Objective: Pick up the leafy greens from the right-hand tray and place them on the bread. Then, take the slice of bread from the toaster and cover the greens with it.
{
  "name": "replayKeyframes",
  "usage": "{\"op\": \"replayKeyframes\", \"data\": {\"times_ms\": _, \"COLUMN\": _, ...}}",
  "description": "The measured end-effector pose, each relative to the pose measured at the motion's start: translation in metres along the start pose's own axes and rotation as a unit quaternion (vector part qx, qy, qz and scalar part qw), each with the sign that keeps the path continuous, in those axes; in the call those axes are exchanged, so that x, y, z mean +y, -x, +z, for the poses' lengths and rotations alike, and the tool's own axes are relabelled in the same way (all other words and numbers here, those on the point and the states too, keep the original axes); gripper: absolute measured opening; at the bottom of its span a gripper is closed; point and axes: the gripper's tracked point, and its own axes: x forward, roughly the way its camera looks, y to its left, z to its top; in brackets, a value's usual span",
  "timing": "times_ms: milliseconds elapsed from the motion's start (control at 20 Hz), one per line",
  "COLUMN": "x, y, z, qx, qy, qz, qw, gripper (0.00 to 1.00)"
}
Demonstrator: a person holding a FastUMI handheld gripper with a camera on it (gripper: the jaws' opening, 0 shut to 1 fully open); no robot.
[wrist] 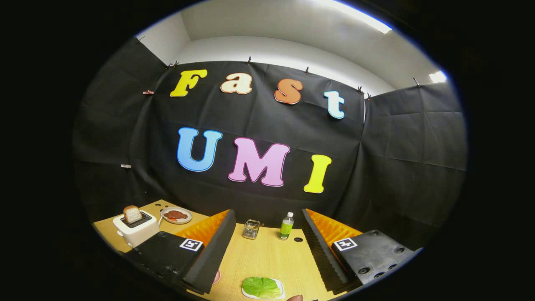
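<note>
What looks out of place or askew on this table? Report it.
Nothing stands out. The bread slice sits upright in the toaster, the plate beside it holds its food, the green bottle stands upright, and the leafy greens lie on their tray. The hand-held gripper is open, with the greens between its fingers.

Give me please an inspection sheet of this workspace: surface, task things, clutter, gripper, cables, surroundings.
Surface: light wooden table, bare between the fingers.
Task things: leafy greens on a white tray, between the fingers, near the camera. Slice of bread upright in the white toaster, beyond one finger.
Clutter: plate with reddish food beside the toaster; small glass container and green bottle at the table's far edge.
Gripper: gripper open, fingers wide apart, holding nothing.
Cables: a thin one near the plate, unclear.
Surroundings: black cloth wall, white ceiling.
</note>
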Motion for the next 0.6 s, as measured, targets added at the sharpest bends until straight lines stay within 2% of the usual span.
{"op": "replayKeyframes", "data": {"times_ms": 250, "x": 0.004, "y": -0.001, "z": -0.011, "qx": 0.015, "qy": 0.002, "qz": 0.019, "qw": 1.000, "gripper": 0.97}}
{"op": "replayKeyframes", "data": {"times_ms": 450, "x": 0.006, "y": -0.006, "z": -0.070, "qx": 0.098, "qy": 0.022, "qz": 0.057, "qw": 0.993, "gripper": 0.97}}
{"op": "replayKeyframes", "data": {"times_ms": 600, "x": 0.010, "y": -0.007, "z": -0.127, "qx": 0.174, "qy": 0.009, "qz": 0.087, "qw": 0.981, "gripper": 0.97}}
